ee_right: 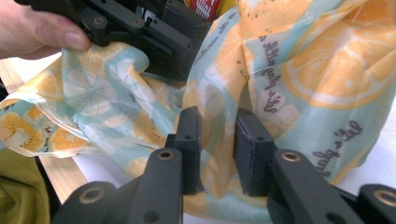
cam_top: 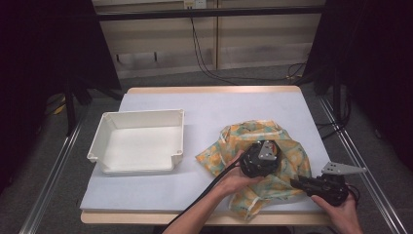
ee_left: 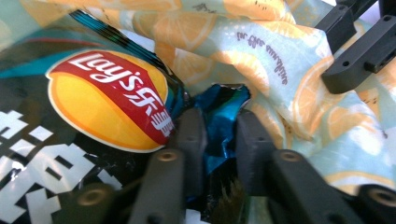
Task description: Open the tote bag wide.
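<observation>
Left gripper [ee_left: 217,140] clamped on the chip bag [ee_left: 93,112] inside the lemon-print cloth bag [ee_right: 289,70] on the tabletop [cam_top: 204,105], right gripper [ee_right: 217,140] pinching the cloth; risks tearing the foil corner if tugged hard

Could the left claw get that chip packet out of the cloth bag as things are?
Probably yes. The left claw is already inside the bag, pinching the chip packet's blue edge, while the right claw holds the bag's cloth, so nothing seems to block it.

tray [cam_top: 141,141] left on table [cam_top: 243,105] | cloth bag [cam_top: 292,146] right of it
</observation>
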A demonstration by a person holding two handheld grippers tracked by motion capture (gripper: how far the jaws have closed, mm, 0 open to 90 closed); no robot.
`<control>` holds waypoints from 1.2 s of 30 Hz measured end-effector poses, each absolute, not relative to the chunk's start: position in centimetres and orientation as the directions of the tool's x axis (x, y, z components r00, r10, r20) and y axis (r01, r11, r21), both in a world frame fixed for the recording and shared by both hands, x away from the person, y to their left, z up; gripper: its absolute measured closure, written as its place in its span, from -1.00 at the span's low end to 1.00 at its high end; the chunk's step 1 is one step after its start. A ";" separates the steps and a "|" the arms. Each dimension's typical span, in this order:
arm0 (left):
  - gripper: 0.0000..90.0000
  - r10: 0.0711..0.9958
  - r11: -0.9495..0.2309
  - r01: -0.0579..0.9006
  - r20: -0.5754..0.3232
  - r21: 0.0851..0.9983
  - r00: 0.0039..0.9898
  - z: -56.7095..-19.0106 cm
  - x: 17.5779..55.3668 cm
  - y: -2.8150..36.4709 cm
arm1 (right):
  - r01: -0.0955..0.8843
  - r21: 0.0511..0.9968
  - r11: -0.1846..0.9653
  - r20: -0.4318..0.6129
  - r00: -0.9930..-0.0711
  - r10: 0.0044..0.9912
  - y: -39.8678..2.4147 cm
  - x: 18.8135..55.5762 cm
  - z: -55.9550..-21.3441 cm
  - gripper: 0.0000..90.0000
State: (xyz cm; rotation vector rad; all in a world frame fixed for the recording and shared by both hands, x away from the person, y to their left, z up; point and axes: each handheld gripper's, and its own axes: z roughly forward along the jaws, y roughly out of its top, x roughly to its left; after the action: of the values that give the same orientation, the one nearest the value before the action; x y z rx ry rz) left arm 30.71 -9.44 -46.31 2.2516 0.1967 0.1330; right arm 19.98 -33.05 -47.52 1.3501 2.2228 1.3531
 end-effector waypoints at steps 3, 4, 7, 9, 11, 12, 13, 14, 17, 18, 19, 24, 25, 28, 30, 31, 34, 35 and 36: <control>0.88 0.175 -0.625 0.110 0.001 0.773 0.985 -46.2 30.8 -9.2 | 0.600 0.783 0.163 0.266 -0.560 0.785 -32.9 20.0 -47.5 0.65; 0.90 0.172 -0.623 0.115 -0.008 0.774 0.985 -46.1 30.9 -9.1 | 0.600 0.783 0.163 0.265 -0.559 0.785 -32.9 20.0 -47.5 0.65; 0.96 0.165 -0.613 0.129 -0.034 0.779 0.986 -45.8 30.9 -8.6 | 0.593 0.788 0.166 0.258 -0.562 0.786 -32.9 20.1 -47.5 0.65; 0.97 0.161 -0.597 0.145 -0.059 0.789 0.985 -45.4 31.0 -8.2 | 0.589 0.791 0.165 0.259 -0.566 0.783 -32.8 20.1 -47.3 0.62; 0.97 0.158 -0.583 0.153 -0.074 0.798 0.985 -45.0 30.9 -7.9 | 0.587 0.793 0.163 0.259 -0.567 0.782 -32.8 20.0 -47.2 0.59; 0.97 0.153 -0.578 0.157 -0.082 0.801 0.985 -44.6 31.0 -7.6 | 0.587 0.793 0.160 0.261 -0.566 0.782 -32.8 20.1 -47.1 0.59; 0.97 0.155 -0.569 0.163 -0.090 0.806 0.984 -44.4 31.0 -7.4 | 0.588 0.795 0.152 0.265 -0.562 0.784 -32.8 20.1 -47.1 0.61; 0.97 0.149 -0.559 0.168 -0.101 0.812 0.984 -44.2 30.9 -7.2 | 0.587 0.795 0.152 0.266 -0.563 0.782 -32.8 20.1 -47.1 0.69; 0.97 0.131 -0.531 0.174 -0.122 0.829 0.984 -43.6 30.9 -6.4 | 0.582 0.798 0.157 0.263 -0.570 0.778 -32.7 20.2 -47.0 0.89; 0.97 0.132 -0.517 0.181 -0.132 0.836 0.983 -43.3 30.9 -6.1 | 0.583 0.797 0.156 0.264 -0.570 0.778 -32.6 20.2 -47.0 0.94; 0.98 0.130 -0.503 0.189 -0.143 0.843 0.981 -43.0 30.8 -5.8 | 0.584 0.796 0.158 0.264 -0.569 0.779 -32.6 20.3 -47.0 0.96; 0.98 0.109 -0.436 0.198 -0.168 0.878 0.980 -41.6 30.7 -4.6 | 0.598 0.787 0.150 0.270 -0.553 0.788 -32.9 20.5 -47.3 1.00; 0.98 0.104 -0.428 0.206 -0.178 0.880 0.979 -41.4 30.6 -4.4 | 0.598 0.787 0.152 0.265 -0.550 0.792 -33.0 20.6 -47.4 1.00; 0.98 0.087 -0.401 0.194 -0.174 0.895 0.981 -40.6 30.3 -3.1 | 0.614 0.775 0.152 0.264 -0.532 0.805 -33.2 20.6 -47.6 1.00; 0.98 0.088 -0.393 0.191 -0.170 0.899 0.981 -40.1 30.3 -2.2 | 0.605 0.782 0.150 0.259 -0.535 0.805 -33.4 20.6 -47.7 1.00; 0.98 0.089 -0.392 0.186 -0.164 0.901 0.982 -40.1 30.4 -1.8 | 0.605 0.782 0.151 0.262 -0.539 0.801 -33.4 20.6 -47.6 1.00; 0.98 0.093 -0.390 0.196 -0.173 0.900 0.981 -40.4 30.5 -1.5 | 0.586 0.794 0.160 0.250 -0.555 0.793 -32.8 20.4 -47.0 0.81; 0.98 0.094 -0.395 0.194 -0.171 0.898 0.981 -40.5 30.5 -1.7 | 0.578 0.799 0.166 0.245 -0.565 0.788 -32.5 20.4 -46.7 0.74; 0.98 0.094 -0.409 0.189 -0.165 0.893 0.982 -40.7 30.4 -1.8 | 0.570 0.804 0.171 0.241 -0.575 0.782 -32.3 20.4 -46.5 0.70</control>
State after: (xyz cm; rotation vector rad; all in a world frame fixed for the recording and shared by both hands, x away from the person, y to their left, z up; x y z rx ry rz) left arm 30.43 -1.83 -40.68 1.9946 0.2009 -0.1053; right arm 20.35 -32.34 -46.49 1.3092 2.2183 1.3587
